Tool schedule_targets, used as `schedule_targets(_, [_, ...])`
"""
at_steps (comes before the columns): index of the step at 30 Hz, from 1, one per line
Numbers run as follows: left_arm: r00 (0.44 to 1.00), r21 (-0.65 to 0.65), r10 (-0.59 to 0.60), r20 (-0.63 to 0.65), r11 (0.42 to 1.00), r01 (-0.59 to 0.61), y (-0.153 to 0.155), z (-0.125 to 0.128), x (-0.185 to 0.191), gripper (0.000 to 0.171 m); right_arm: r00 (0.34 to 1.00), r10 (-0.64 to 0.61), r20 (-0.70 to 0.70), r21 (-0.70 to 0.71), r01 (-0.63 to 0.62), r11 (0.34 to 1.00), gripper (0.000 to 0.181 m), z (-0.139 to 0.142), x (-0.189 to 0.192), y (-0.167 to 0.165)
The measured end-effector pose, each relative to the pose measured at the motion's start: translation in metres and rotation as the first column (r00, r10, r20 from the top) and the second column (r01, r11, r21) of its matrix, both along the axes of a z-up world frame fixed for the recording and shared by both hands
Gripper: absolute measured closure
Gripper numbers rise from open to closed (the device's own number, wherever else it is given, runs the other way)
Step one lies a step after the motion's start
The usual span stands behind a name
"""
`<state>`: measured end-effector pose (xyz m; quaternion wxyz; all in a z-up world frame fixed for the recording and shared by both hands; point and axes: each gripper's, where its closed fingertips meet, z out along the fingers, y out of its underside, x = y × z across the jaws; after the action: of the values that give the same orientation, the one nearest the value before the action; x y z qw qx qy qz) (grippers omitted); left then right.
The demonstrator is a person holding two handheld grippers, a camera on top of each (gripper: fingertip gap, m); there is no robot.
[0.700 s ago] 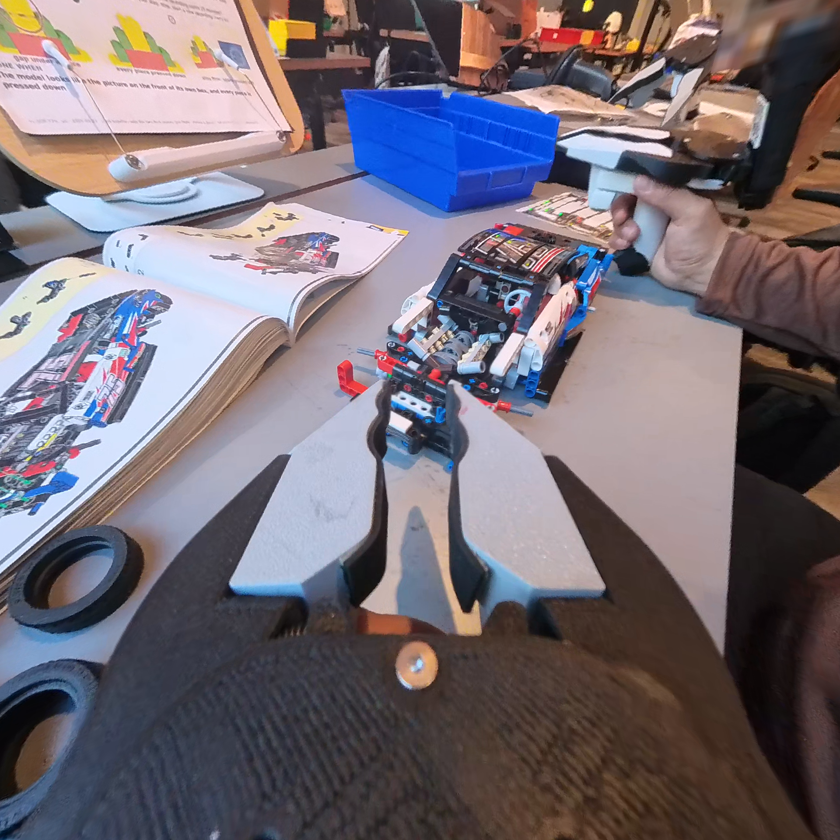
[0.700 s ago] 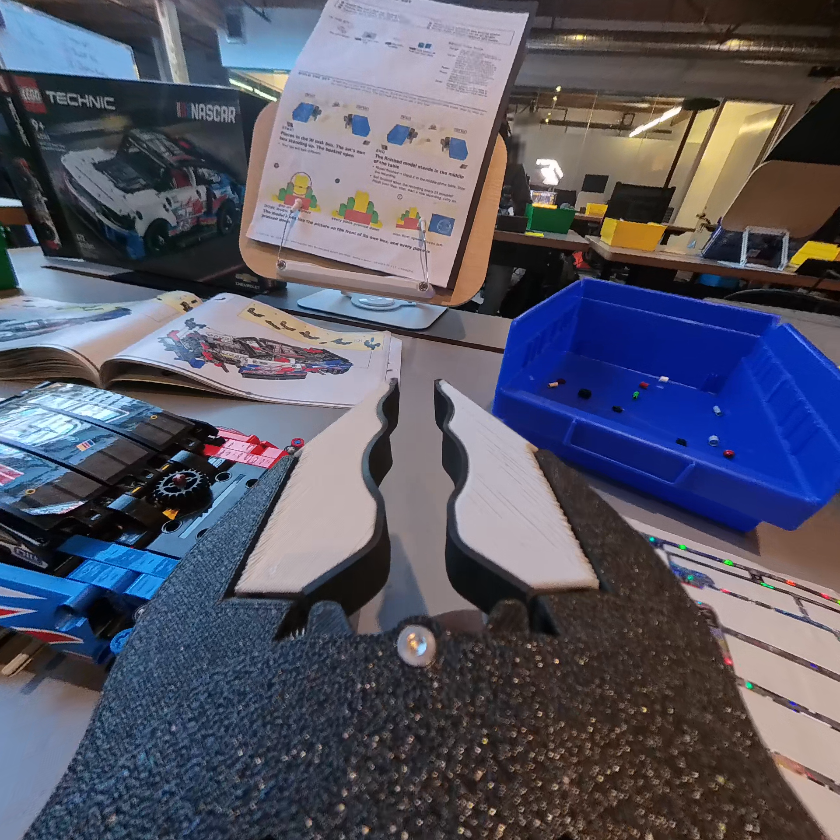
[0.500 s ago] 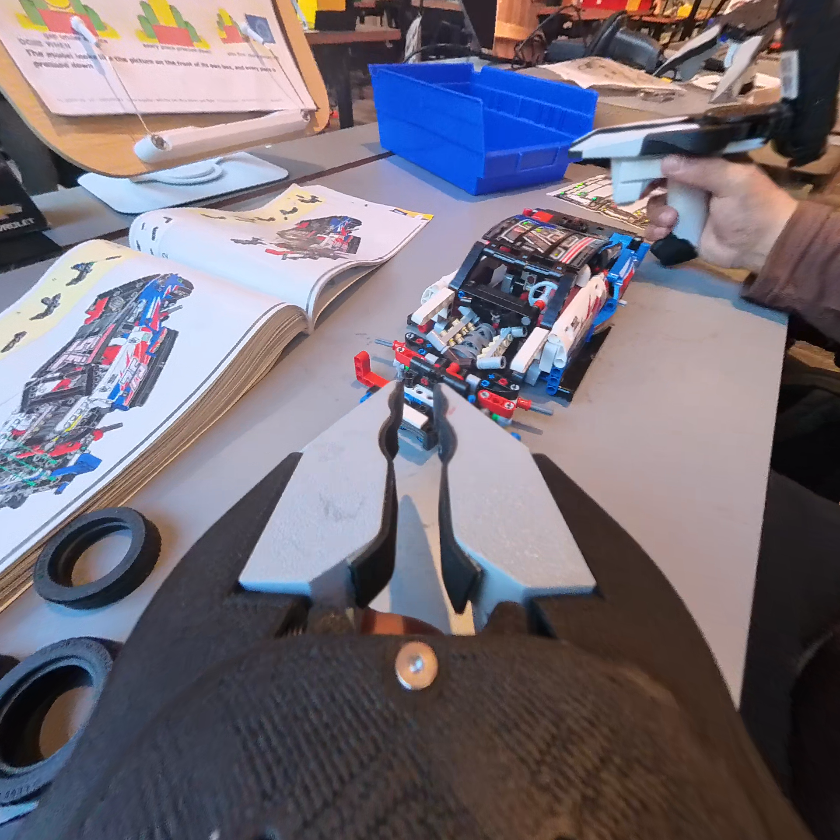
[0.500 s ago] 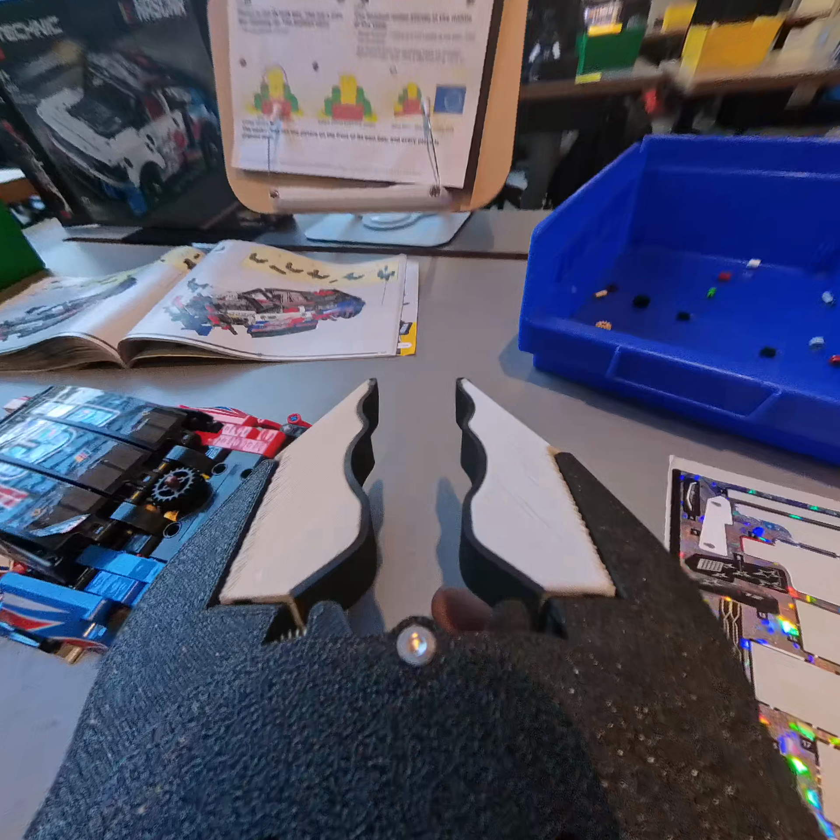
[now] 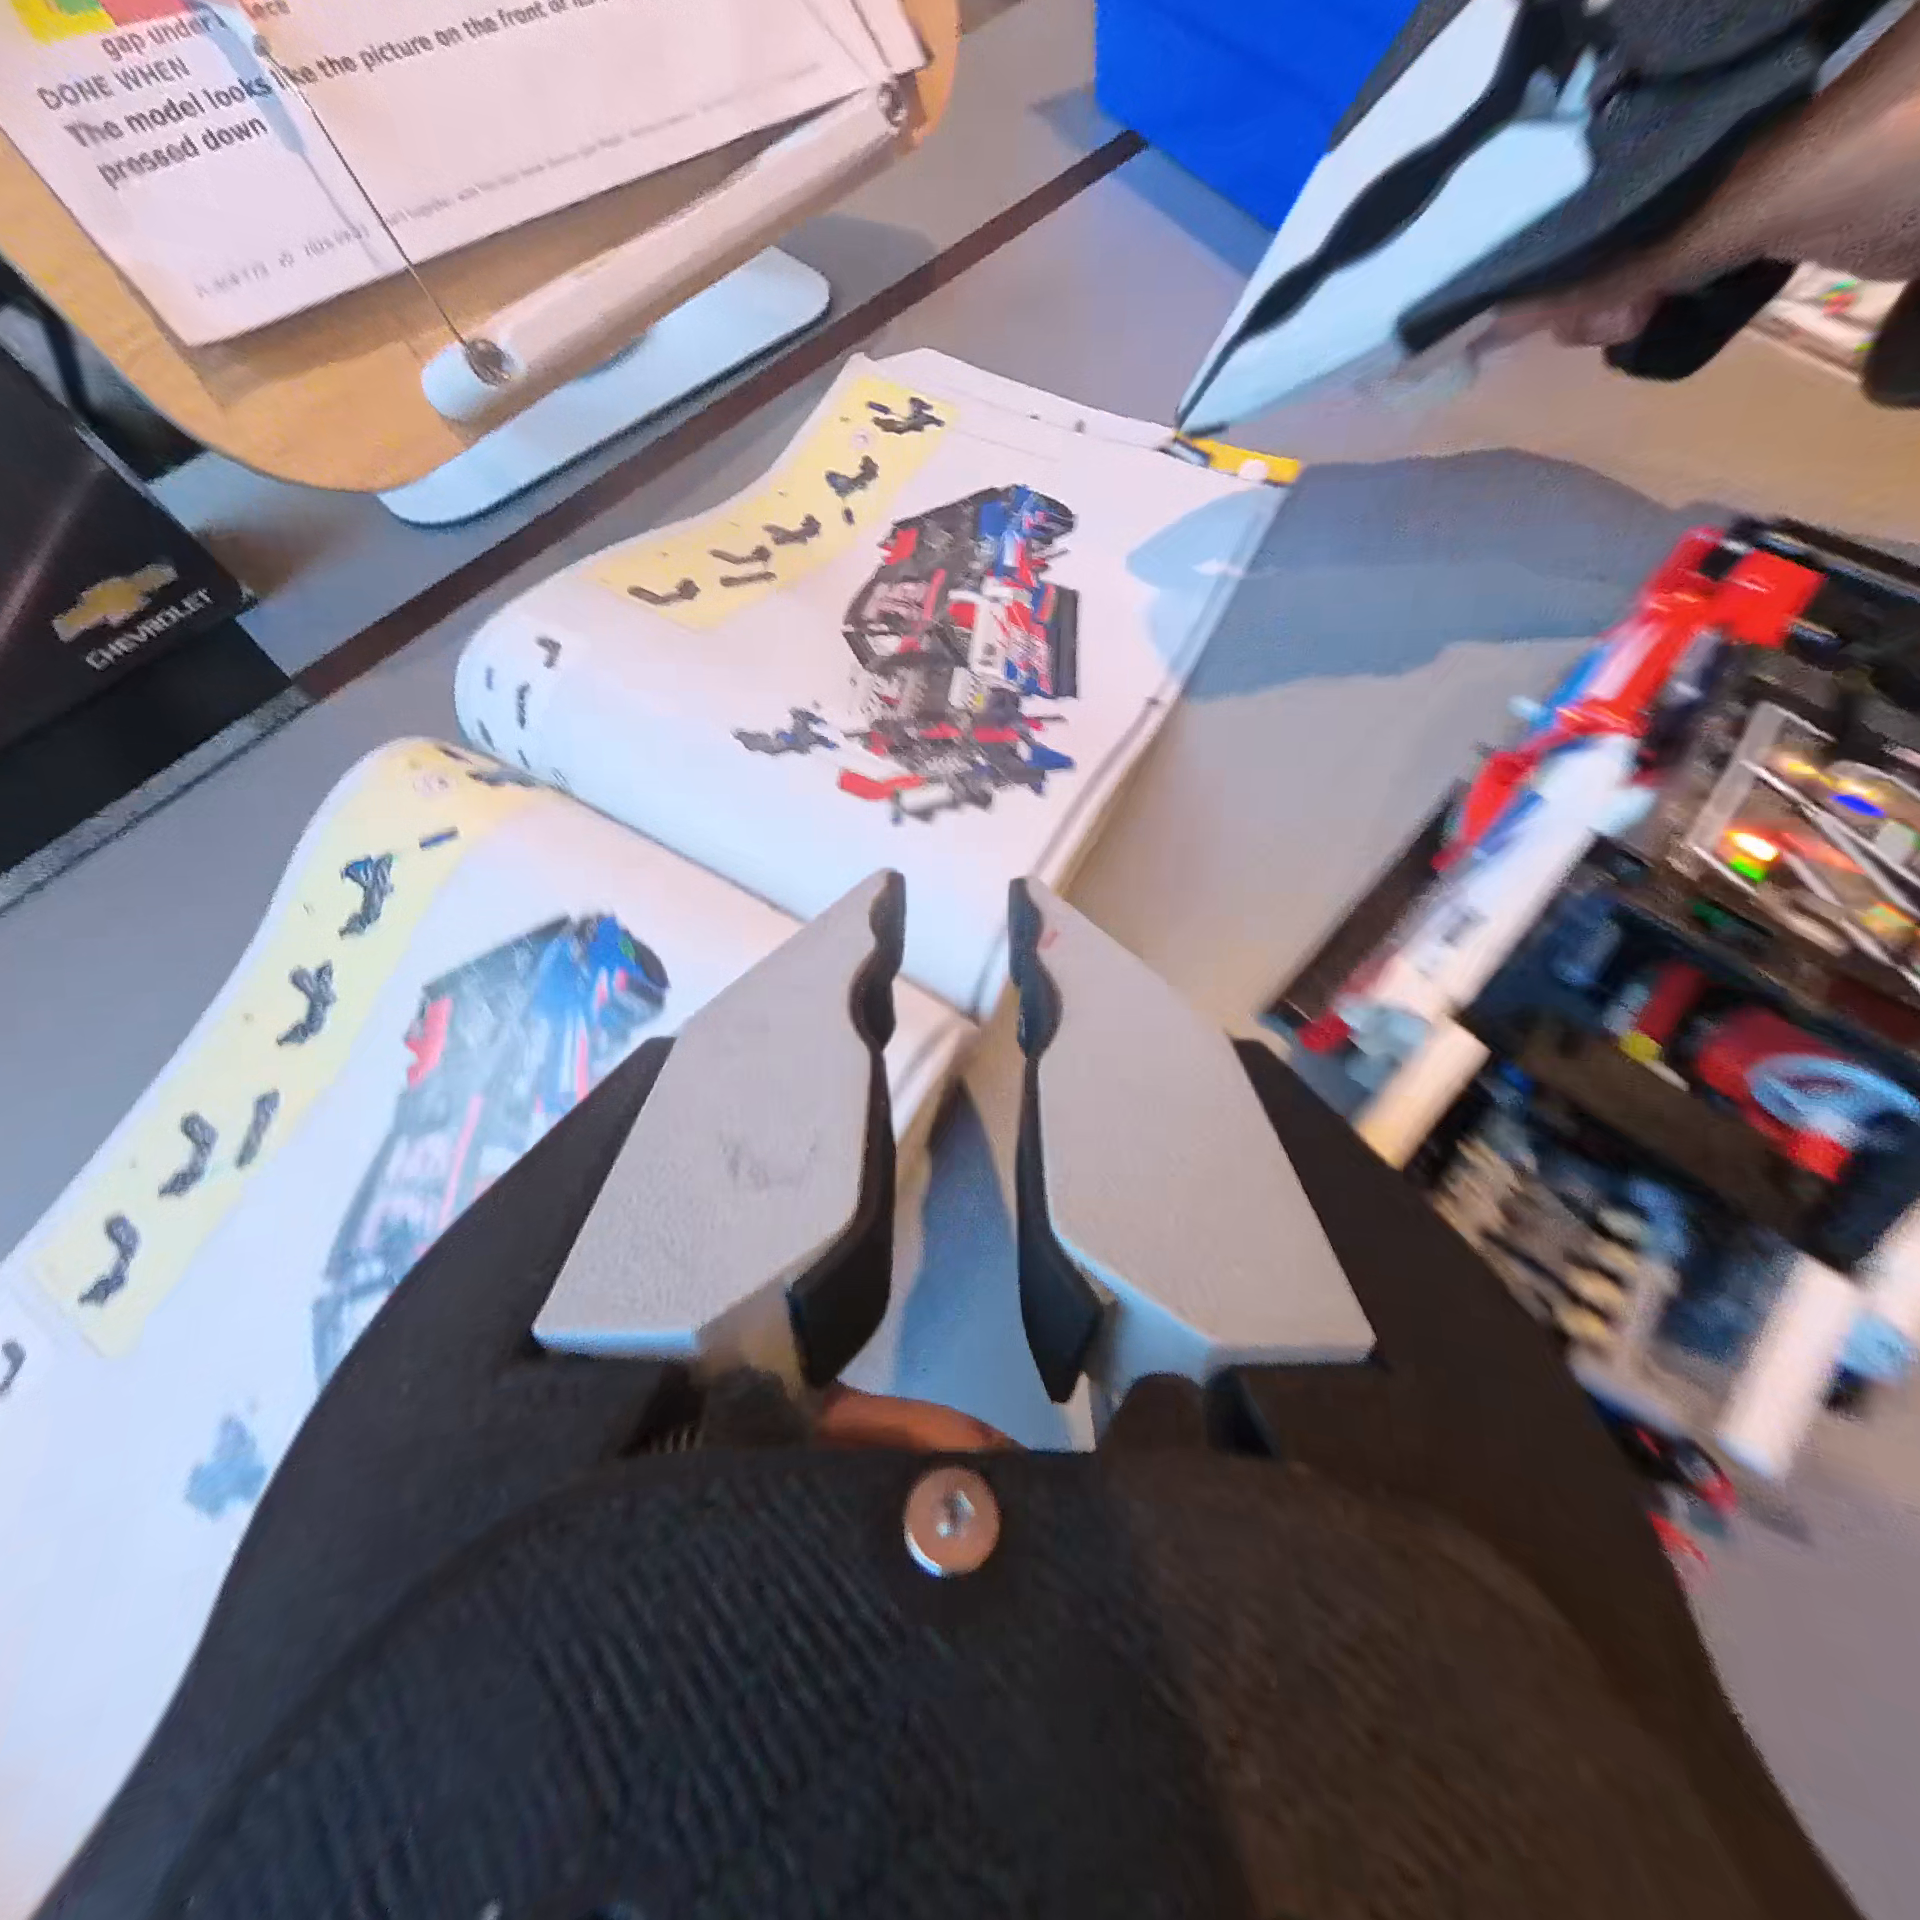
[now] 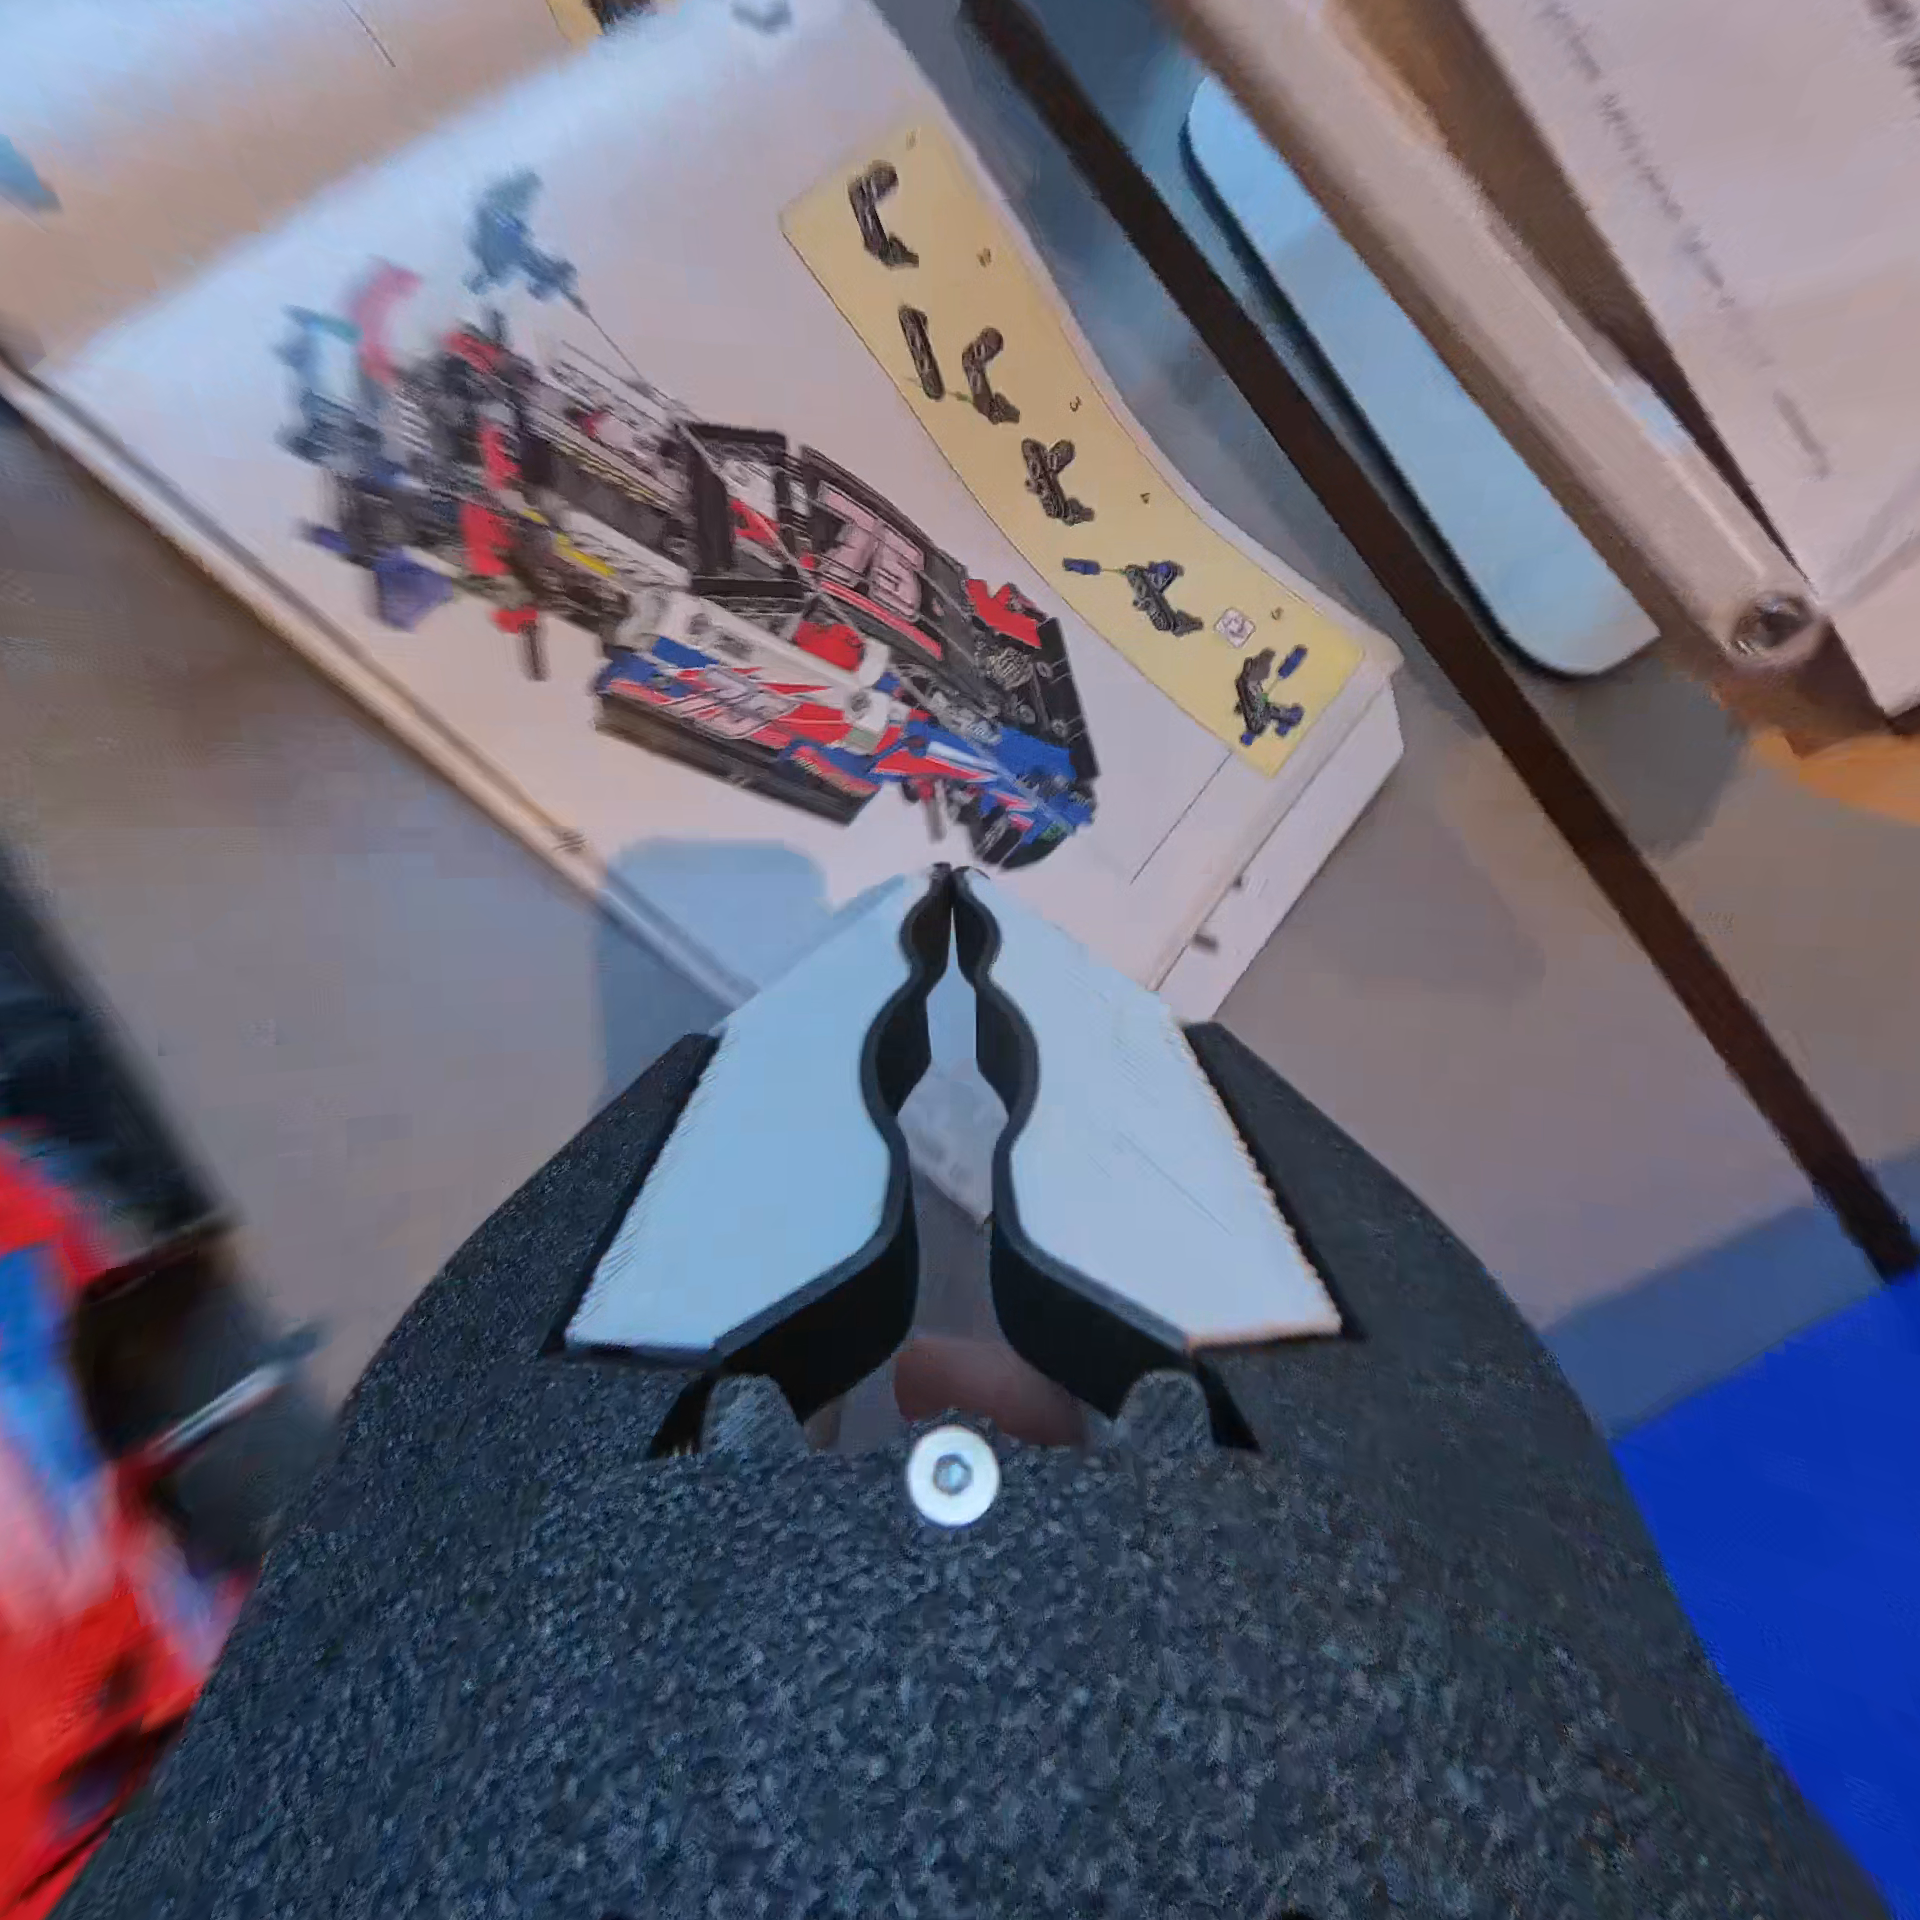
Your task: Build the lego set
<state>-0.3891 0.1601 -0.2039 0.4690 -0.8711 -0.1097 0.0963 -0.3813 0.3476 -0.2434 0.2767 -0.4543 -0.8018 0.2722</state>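
Note:
The open instruction book [image 5: 935, 644] lies on the grey table, left of the partly built black, red, white and blue lego car [image 5: 1683, 935], which is blurred. My left gripper [image 5: 954, 894] hovers over the book's near edge, jaws a little apart and empty. My right gripper [image 5: 1190, 426] comes in from the upper right, its shut tips touching the far right corner of the right-hand page. In the right wrist view the right gripper [image 6: 948, 881] is shut over that page [image 6: 727, 520]. I cannot tell if it pinches a sheet. The car [image 6: 62, 1351] is a blur at the left.
A wooden document stand [image 5: 468, 156] with a printed sheet stands on a white base [image 5: 675, 343] behind the book. A black box [image 5: 94, 582] is at the far left. A blue bin [image 5: 1195, 104] sits at the back, also at the right wrist view's right edge [image 6: 1787, 1558]. A hand [image 5: 1849, 187] holds the right gripper. The grippers' ends are close to 20 cm from one another.
Both grippers swung left from the car to the book. The right gripper shut and dropped its tips onto the page corner. The left gripper left the car's front.

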Motion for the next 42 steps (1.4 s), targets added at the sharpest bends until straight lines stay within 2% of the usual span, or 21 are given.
schedule_targets(3, [0.997, -0.077, 0.057, -0.058, 0.995, -0.061, 0.019, -0.014, -0.031, 0.156, 0.992, 0.065, 0.104, 0.055, -0.071, 0.996, 0.181, -0.034, -0.024, 0.003])
schedule_targets(5, [0.993, -0.153, 0.077, -0.088, 0.984, -0.090, 0.023, -0.031, -0.045, 0.157, 0.989, 0.093, 0.115, 0.013, -0.095, 0.995, 0.181, -0.041, -0.024, 0.002])
schedule_targets(7, [0.994, -0.217, 0.065, -0.091, 0.973, -0.083, 0.022, -0.050, -0.051, 0.161, 0.988, 0.096, 0.125, -0.035, -0.092, 0.995, 0.181, -0.043, -0.011, 0.002])
schedule_targets(9, [0.995, -0.184, 0.040, -0.090, 0.981, -0.057, 0.023, -0.050, -0.051, 0.171, 0.985, 0.128, 0.119, -0.059, -0.121, 0.991, 0.181, -0.043, 0.009, -0.003])
schedule_targets(11, [0.990, -0.231, 0.039, -0.133, 0.971, -0.069, 0.015, -0.056, -0.058, 0.171, 0.975, 0.164, 0.148, -0.089, -0.152, 0.984, 0.181, -0.043, 0.035, -0.009])
schedule_targets(13, [0.996, -0.176, 0.004, -0.089, 0.984, -0.020, 0.016, -0.055, -0.049, 0.171, 0.968, 0.173, 0.183, -0.096, -0.158, 0.983, 0.181, -0.043, 0.055, -0.010])
schedule_targets(15, [0.997, -0.159, -0.012, -0.080, 0.987, -0.001, 0.018, -0.055, -0.043, 0.171, 0.969, 0.141, 0.202, -0.042, -0.136, 0.990, 0.181, -0.043, 0.060, -0.002])
schedule_targets(18, [0.992, -0.209, -0.043, -0.121, 0.978, 0.017, 0.019, -0.059, -0.043, 0.171, 0.988, 0.037, 0.151, 0.165, -0.062, 0.984, 0.181, -0.034, 0.035, 0.026])
schedule_targets(19, [0.992, -0.208, -0.045, -0.120, 0.978, 0.019, 0.020, -0.060, -0.042, 0.171, 0.991, 0.040, 0.130, 0.146, -0.059, 0.987, 0.181, -0.026, 0.025, 0.021])
schedule_targets(20, [0.993, -0.199, -0.044, -0.112, 0.980, 0.021, 0.021, -0.060, -0.042, 0.171, 0.990, 0.069, 0.126, 0.070, -0.078, 0.994, 0.181, -0.017, 0.016, 0.005])
schedule_targets(22, [0.995, -0.180, -0.041, -0.094, 0.983, 0.024, 0.022, -0.060, -0.041, 0.171, 0.973, 0.192, 0.128, -0.128, -0.175, 0.976, 0.181, 0.003, 0.003, -0.049])
schedule_targets(24, [0.997, -0.163, -0.034, -0.066, 0.986, 0.023, 0.022, -0.060, -0.041, 0.171, 0.937, 0.324, 0.132, -0.244, -0.286, 0.927, 0.181, 0.015, -0.007, -0.102])
schedule_targets(26, [0.998, -0.159, -0.035, -0.048, 0.987, 0.027, 0.022, -0.060, -0.041, 0.171, 0.896, 0.410, 0.172, -0.277, -0.356, 0.893, 0.181, 0.013, -0.018, -0.143])
schedule_targets(28, [0.999, -0.159, -0.035, -0.039, 0.987, 0.028, 0.021, -0.060, -0.041, 0.171, 0.870, 0.445, 0.214, -0.258, -0.389, 0.885, 0.181, 0.003, -0.027, -0.167])
schedule_targets(30, [0.999, -0.155, -0.033, -0.039, 0.988, 0.027, 0.020, -0.060, -0.042, 0.171, 0.848, 0.454, 0.274, -0.178, -0.419, 0.890, 0.181, -0.015, -0.030, -0.169])
schedule_targets(32, [0.999, -0.136, -0.032, -0.032, 0.990, 0.027, 0.020, -0.060, -0.042, 0.171, 0.843, 0.435, 0.315, -0.163, -0.403, 0.900, 0.181, -0.027, -0.029, -0.162])
schedule_targets(35, [0.999, -0.097, -0.033, -0.001, 0.995, 0.033, 0.020, -0.060, -0.041, 0.171, 0.846, 0.381, 0.373, -0.253, -0.302, 0.919, 0.181, -0.038, -0.025, -0.151])
schedule_targets(38, [0.999, -0.110, -0.049, 0.001, 0.993, 0.049, 0.019, -0.059, -0.039, 0.171, 0.851, 0.354, 0.387, -0.387, -0.198, 0.900, 0.181, -0.041, -0.024, -0.148])
schedule_targets(42, [0.999, -0.098, -0.045, 0.003, 0.994, 0.045, 0.019, -0.058, -0.039, 0.171, 0.849, 0.348, 0.398, -0.403, -0.179, 0.897, 0.181, -0.042, -0.023, -0.148])
